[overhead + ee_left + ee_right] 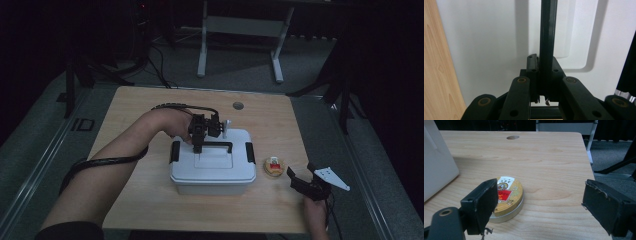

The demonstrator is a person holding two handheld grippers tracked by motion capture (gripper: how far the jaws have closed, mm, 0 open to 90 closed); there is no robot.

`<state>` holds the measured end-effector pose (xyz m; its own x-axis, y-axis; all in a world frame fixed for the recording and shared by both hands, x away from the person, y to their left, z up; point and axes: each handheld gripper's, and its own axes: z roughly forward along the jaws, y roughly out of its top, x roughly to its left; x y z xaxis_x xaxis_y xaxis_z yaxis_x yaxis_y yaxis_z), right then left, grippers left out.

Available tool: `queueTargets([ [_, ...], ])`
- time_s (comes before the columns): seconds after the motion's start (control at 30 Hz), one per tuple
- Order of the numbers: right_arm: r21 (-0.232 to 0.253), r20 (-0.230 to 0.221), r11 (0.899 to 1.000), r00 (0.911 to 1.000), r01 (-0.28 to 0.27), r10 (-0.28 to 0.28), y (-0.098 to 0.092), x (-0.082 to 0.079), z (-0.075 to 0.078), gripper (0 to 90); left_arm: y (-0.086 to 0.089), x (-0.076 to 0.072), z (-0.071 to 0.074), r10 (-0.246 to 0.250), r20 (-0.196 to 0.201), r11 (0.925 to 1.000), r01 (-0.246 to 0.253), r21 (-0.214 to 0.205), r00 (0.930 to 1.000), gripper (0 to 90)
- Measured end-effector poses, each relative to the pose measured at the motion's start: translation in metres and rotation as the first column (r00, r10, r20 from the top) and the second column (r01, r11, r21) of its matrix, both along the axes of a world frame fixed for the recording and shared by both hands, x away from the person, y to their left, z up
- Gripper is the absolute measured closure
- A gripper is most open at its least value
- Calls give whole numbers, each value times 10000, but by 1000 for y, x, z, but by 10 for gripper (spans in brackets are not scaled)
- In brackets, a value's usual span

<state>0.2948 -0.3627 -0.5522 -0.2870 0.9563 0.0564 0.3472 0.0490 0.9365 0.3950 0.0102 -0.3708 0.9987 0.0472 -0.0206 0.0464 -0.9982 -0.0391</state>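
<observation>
White storage box (214, 167) at the table's (150, 200) middle, black carry handle (216, 144) lying along the lid's far edge. Left gripper (198, 148) pinching that handle, jaws pressed together on it. Right gripper (301, 178) spread wide, near right, just beside a round gold tin (274, 166).

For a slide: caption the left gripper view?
Left claw shut on the black handle of the white box's lid.
</observation>
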Motion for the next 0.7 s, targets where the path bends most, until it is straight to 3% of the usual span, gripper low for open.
queueTargets([
  [0.27, -18, 3, 10000, 10000, 13, -13, 0, 0, 0, 127, -3, 0, 3, 44, -36, 9999, -44, 93, 10000, 833],
  [0.7, 4, 9, 10000, 10000, 10, -10, 0, 0, 0, 128, -2, -2, 19, -108, 235, 9999, 109, -52, 9997, 835],
])
